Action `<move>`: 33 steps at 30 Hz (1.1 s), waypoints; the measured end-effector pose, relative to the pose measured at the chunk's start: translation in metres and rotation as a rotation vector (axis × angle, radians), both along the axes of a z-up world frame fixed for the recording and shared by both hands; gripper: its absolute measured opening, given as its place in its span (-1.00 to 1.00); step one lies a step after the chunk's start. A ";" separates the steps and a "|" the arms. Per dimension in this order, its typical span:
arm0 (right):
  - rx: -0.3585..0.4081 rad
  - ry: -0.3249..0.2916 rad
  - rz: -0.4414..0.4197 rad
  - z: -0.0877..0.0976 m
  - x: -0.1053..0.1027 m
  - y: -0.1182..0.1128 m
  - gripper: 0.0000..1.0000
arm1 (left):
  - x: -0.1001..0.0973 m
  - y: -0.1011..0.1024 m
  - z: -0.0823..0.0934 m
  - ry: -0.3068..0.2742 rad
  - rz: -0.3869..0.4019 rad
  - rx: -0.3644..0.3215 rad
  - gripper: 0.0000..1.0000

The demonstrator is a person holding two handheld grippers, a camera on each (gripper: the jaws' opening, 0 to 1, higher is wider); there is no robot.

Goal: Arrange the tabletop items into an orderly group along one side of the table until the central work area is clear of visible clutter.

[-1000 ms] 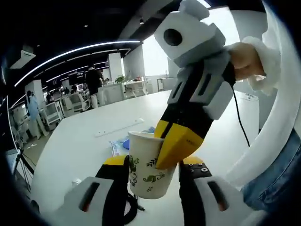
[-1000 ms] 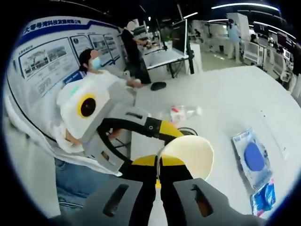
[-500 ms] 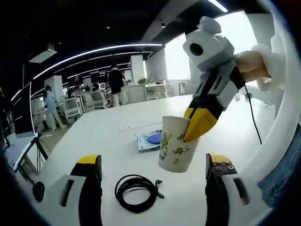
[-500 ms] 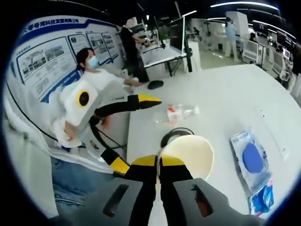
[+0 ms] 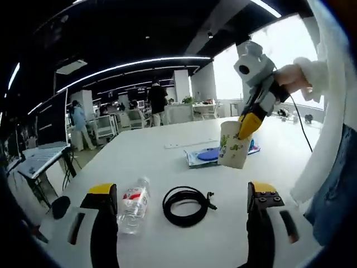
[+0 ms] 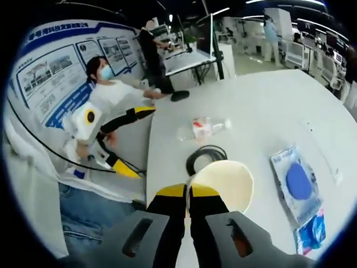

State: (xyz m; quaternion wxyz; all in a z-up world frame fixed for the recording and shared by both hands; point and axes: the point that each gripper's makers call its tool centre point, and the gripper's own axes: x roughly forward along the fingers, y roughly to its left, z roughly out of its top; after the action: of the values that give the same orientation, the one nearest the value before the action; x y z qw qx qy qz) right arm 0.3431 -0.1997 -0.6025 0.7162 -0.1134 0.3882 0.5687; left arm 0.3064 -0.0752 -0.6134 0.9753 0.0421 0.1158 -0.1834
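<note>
Paper cup (image 5: 234, 152) with a green leafy print on its pale wall hangs tilted above the white surface (image 5: 167, 167), pinched at its rim by the right gripper (image 5: 247, 126), whose yellow-tipped jaws are closed on the wall, one inside and one outside. In the right gripper view the cup's (image 6: 221, 184) round open mouth and cream inside show just past that gripper (image 6: 188, 192); its bottom is hidden there. The left gripper (image 5: 181, 195) stands wide open with nothing between its yellow-capped jaws.

Near those jaws on the surface lie a coiled black cable (image 5: 185, 205), glossy and loosely looped, and a clear plastic bottle (image 5: 134, 204) on its side with a red and white label. Behind the cup a flat clear packet with a blue disc (image 5: 205, 155) lies partly hidden by it; a second small blue packet (image 6: 312, 234) is cut off at the right gripper view's edge. A long white strip (image 5: 189, 143) lies further back, too small to make out.
</note>
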 end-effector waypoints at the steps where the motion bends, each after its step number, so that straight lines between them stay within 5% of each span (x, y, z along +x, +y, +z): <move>1: -0.003 0.007 -0.010 -0.001 0.001 -0.001 -1.00 | 0.001 0.000 0.001 -0.006 -0.007 0.001 1.00; 4: -0.007 0.003 -0.026 0.000 0.004 -0.002 -1.00 | 0.006 -0.007 0.006 -0.062 -0.032 0.037 1.00; 13: -0.036 -0.066 -0.044 0.019 0.037 -0.004 -1.00 | 0.004 -0.010 -0.007 -0.008 -0.034 0.020 1.00; 16: -0.047 -0.150 -0.037 0.041 0.064 -0.002 -1.00 | 0.003 -0.009 -0.010 0.005 -0.027 0.022 1.00; 25: -0.036 -0.245 -0.021 0.094 0.117 0.013 -1.00 | 0.001 -0.010 -0.017 0.050 -0.033 0.023 0.90; 28: -0.061 -0.275 0.000 0.100 0.129 0.020 -1.00 | 0.003 -0.003 -0.009 -0.002 -0.003 0.051 0.95; 33: -0.106 -0.301 0.053 0.094 0.142 0.039 -1.00 | 0.004 -0.002 -0.017 0.028 0.004 0.063 0.95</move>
State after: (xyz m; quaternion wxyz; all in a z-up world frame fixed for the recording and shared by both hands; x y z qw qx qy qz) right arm 0.4850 -0.1606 -0.5088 0.7441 -0.2451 0.3031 0.5425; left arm 0.3101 -0.0769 -0.6305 0.9721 0.0700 0.1354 -0.1782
